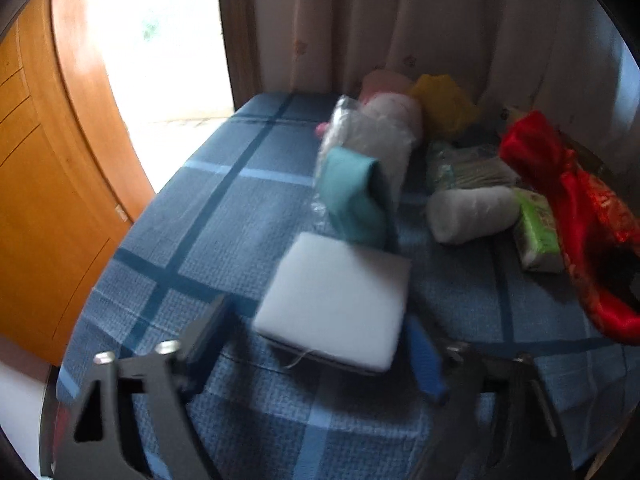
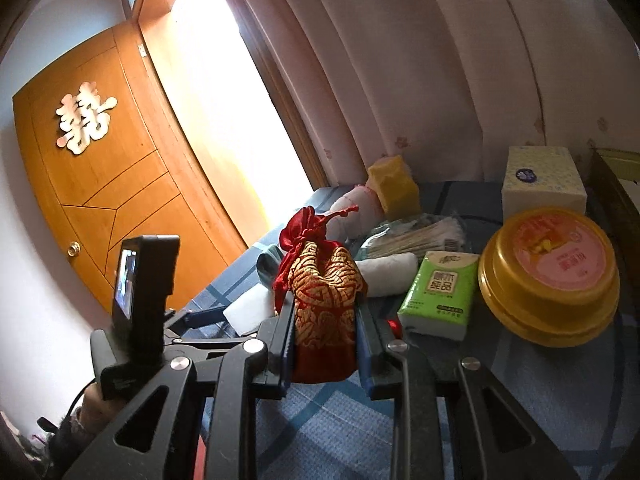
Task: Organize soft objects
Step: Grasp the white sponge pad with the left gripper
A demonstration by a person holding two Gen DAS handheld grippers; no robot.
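Wooden door, pale curtain, bright daylight

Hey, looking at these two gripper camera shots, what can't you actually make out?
- Left wrist view: whether the left gripper touches the white foam block; motion blur smears its fingers.
- Right wrist view: the base of the red and gold drawstring pouch, covered by the right gripper shut on it.
- Right wrist view: most of the teal cloth roll, behind the pouch.
- Left wrist view: print on the green tissue pack, blurred.

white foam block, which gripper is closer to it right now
Left. The left gripper straddles the white foam block, a finger on each side. The right gripper is off to one side, shut on the red and gold pouch.
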